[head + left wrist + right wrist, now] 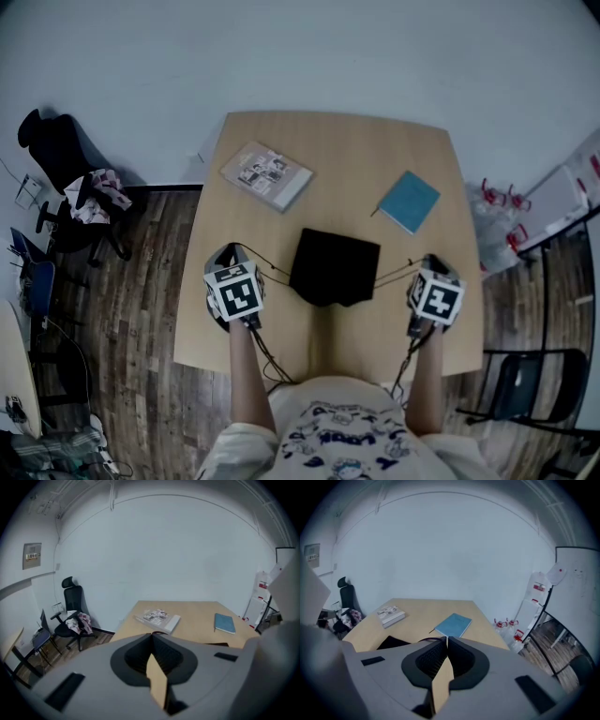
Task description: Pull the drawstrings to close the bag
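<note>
A black drawstring bag [335, 267] lies flat in the middle of the wooden table [337, 141]. A thin dark drawstring [272, 272] runs from its left side to my left gripper [229, 253], and another drawstring [398, 273] runs from its right side to my right gripper [432, 260]. Both grippers sit level with the bag, one on each side, with the cords stretched out. In the left gripper view the left gripper [152, 634] is shut with a cord loop at its tip. In the right gripper view the right gripper [446, 639] is shut on a cord that leads left toward the bag [391, 642].
A picture book [266, 174] lies at the table's far left and a blue notebook [409, 201] at the far right. An office chair [66, 159] with clothes stands on the floor to the left. A folding chair [525, 384] and bottles [497, 211] stand to the right.
</note>
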A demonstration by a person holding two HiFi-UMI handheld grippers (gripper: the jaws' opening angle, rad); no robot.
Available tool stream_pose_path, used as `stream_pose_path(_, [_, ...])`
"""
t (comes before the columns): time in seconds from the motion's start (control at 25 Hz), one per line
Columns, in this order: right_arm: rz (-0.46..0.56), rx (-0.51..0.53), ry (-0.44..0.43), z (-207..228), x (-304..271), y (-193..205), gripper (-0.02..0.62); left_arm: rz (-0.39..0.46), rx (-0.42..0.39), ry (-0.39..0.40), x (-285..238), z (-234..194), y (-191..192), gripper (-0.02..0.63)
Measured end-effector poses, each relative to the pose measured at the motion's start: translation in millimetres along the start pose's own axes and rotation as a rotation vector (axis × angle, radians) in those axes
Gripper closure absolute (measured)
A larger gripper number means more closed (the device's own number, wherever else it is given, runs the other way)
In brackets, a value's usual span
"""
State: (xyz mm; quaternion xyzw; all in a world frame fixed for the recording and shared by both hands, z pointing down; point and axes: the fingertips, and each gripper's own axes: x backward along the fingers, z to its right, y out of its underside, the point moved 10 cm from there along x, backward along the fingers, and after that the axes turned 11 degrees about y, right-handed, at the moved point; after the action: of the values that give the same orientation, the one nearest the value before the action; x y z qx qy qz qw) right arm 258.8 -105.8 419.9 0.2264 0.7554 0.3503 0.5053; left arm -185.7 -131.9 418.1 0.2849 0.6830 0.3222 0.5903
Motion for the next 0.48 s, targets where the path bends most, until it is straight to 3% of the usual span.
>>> stream_pose_path(0.16, [-0.080,0.083,-0.194,-22.5,2.9,8.0,0.586,-0.066,-0.031,0.162,-8.3,18.3,4.2,0.598])
stream_pose_path(0.28, [-0.136,0.130,-0.324,-35.7,4.3,18.1,0.476,-0.121,-0.046,0.291,-13.2,33.9,10.9,0.535])
stream_pose_path(0.36, [-0.159,0.163,-0.374,-42.1,7.0,22.1,0.441,-0.146,-0.039,0.369,-14.1,44.3,15.2,0.464])
stream_pose_path(0.48, [-0.175,0.224,-0.399,-48.5,13.9,24.3,0.423,-0.179,-0.056,0.441,-12.5,57.5,19.4,0.414])
